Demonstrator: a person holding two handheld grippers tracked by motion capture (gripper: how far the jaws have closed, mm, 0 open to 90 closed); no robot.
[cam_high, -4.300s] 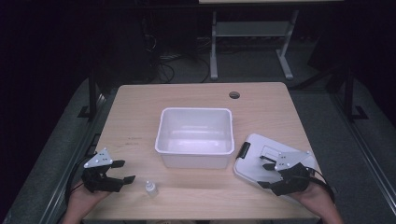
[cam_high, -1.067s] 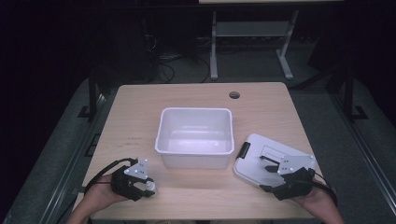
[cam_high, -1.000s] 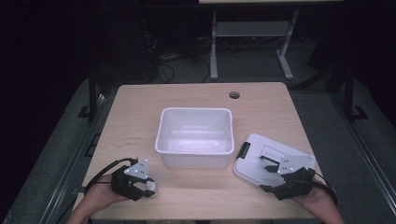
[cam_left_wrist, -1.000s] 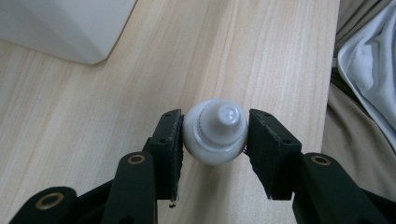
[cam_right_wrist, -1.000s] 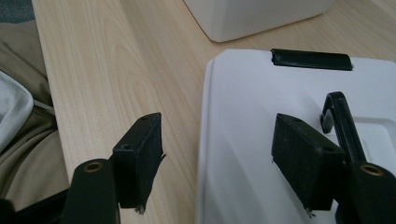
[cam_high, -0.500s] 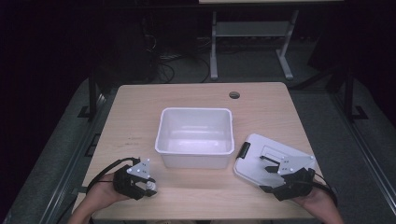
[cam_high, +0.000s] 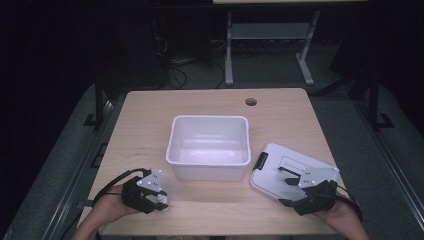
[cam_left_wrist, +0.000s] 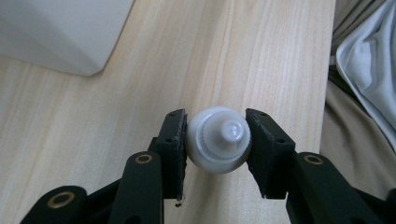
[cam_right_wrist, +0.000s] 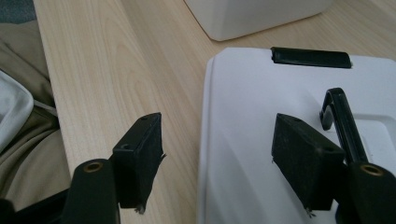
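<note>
Small white bottle (cam_left_wrist: 218, 140), screw cap facing the camera in the left gripper view, sits between the two black jaws of the left gripper (cam_left_wrist: 217, 140). Both pads press on its round body, one on each side; the jaws have just been closing onto it. Grip looks centred, bottle upright, long axis vertical, base on the wooden table (cam_high: 150, 120).

High view: left gripper (cam_high: 159, 202) at the near left part of the table, bottle (cam_high: 160, 200) a small pale spot at its tips. The white tub (cam_high: 210, 145) stands open just beyond and to the right of it, near wall close to the jaws. Corner of the tub (cam_left_wrist: 60, 32) also shows at upper left in the left gripper view.

Right gripper (cam_right_wrist: 217, 149) hangs with jaws apart, nothing between the pads, straddling the near edge of the white lid (cam_right_wrist: 289, 121) that lies flat at the tub's right. In the high view this gripper (cam_high: 290, 186) sits over the lid (cam_high: 280, 167), well apart from the bottle.

Judgement: left hand is the one engaged; the tub lies forward and right of it, so a lift must clear the tub's near rim.
</note>
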